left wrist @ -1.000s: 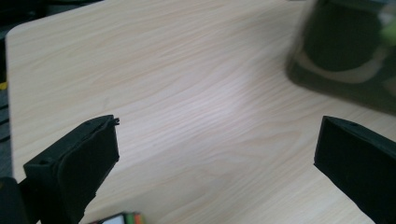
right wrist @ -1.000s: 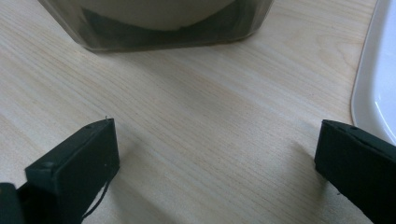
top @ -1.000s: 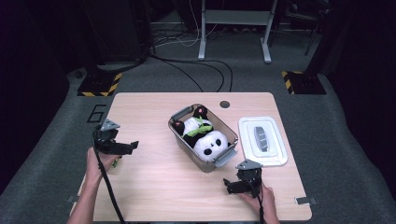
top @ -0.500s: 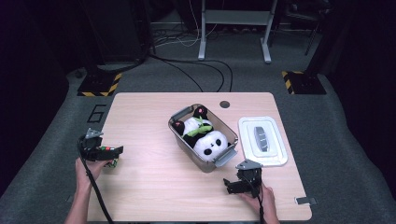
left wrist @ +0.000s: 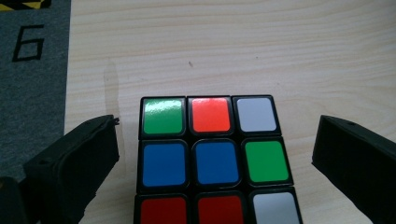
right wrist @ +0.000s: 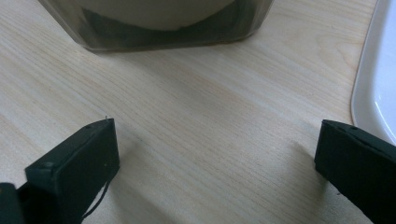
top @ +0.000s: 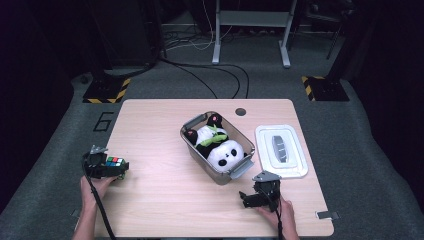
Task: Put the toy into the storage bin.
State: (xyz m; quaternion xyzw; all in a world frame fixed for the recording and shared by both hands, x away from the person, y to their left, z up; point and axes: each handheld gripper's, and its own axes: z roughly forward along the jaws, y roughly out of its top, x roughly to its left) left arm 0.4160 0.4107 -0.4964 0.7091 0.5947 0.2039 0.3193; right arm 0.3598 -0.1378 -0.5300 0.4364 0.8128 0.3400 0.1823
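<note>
Puzzle cube sits on the wooden surface near its front-left corner, between the spread jaws of the left hand-held gripper — released, jaws just beside the cube, gap on each side. Right hand-held gripper also released, jaws wide over bare wood near the front edge — just ahead of it the clear bin holding a panda plush, with the white lid flat beside the bin.
</note>
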